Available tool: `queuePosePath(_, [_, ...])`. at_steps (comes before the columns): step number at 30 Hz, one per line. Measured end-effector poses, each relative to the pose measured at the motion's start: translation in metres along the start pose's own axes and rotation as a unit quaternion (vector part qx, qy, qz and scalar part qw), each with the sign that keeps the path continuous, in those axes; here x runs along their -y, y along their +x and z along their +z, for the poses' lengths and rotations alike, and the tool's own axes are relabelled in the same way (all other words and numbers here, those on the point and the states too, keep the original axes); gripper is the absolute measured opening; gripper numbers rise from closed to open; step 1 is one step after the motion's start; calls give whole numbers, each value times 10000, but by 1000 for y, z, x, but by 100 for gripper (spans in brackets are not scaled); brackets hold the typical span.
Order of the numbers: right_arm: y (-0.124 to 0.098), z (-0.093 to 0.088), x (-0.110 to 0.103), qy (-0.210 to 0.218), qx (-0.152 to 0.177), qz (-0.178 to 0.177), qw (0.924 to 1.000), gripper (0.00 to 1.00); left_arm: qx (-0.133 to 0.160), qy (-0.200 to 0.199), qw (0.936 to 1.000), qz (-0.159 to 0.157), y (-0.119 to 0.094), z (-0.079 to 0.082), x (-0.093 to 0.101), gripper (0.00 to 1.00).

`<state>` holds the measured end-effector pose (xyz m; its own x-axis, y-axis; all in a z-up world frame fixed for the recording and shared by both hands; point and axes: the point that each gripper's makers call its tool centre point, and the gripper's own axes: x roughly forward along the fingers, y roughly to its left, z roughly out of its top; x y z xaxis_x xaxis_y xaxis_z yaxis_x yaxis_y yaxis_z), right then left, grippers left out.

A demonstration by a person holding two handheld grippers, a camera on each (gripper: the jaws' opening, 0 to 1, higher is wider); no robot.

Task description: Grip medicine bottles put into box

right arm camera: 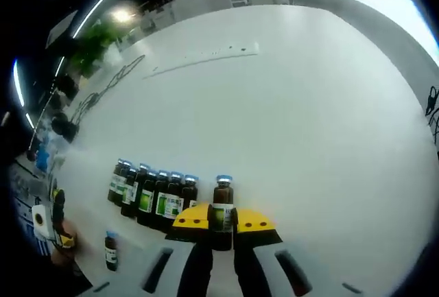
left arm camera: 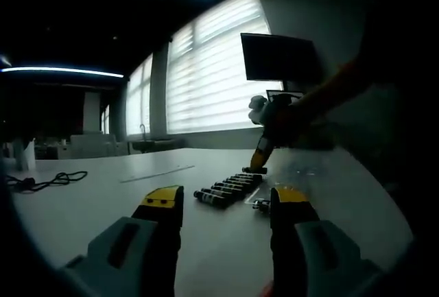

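Right gripper (right arm camera: 223,227) clamps a small dark glass medicine bottle w/ green label (right arm camera: 222,211), upright between its yellow tips, just beside the bottle row (right arm camera: 152,194). Left gripper (left arm camera: 226,208) open, farther off.

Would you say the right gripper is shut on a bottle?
Yes. The right gripper has its yellow-tipped jaws closed against a medicine bottle beside the row of bottles.

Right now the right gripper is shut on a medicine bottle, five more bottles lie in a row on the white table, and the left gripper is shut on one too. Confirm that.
One point is wrong: the left gripper is open and holds nothing, as the left gripper view shows. The rest stands: in the right gripper view the right gripper is shut on a medicine bottle, and the row of bottles lies on the white table.
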<state>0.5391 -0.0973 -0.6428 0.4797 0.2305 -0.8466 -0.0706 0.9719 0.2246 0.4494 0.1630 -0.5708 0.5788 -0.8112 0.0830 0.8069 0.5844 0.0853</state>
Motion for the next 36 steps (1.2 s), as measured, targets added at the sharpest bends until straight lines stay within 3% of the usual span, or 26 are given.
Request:
queuePosePath(7, [-16,10,-9,199,305,171,9992,7,5,37,10000,4,0,0,0,44])
queuePosePath(13, [-28,6,-30,398,412,464,9973,7,-2,44,10000,-1,0,0,0,44])
queuePosePath(23, [-47,-10,-82,519,413,1105,9917,7,2,48,10000,-5,0,0,1,44])
queuePosePath(27, [-50,-23,-101,521,272,1312,9896,7,5,52,10000,-8,0,0,1,44])
queuePosePath(36, [-48,-48,-125,540,58,1542,9865,7,25,48,10000,-9,0,2,1,44])
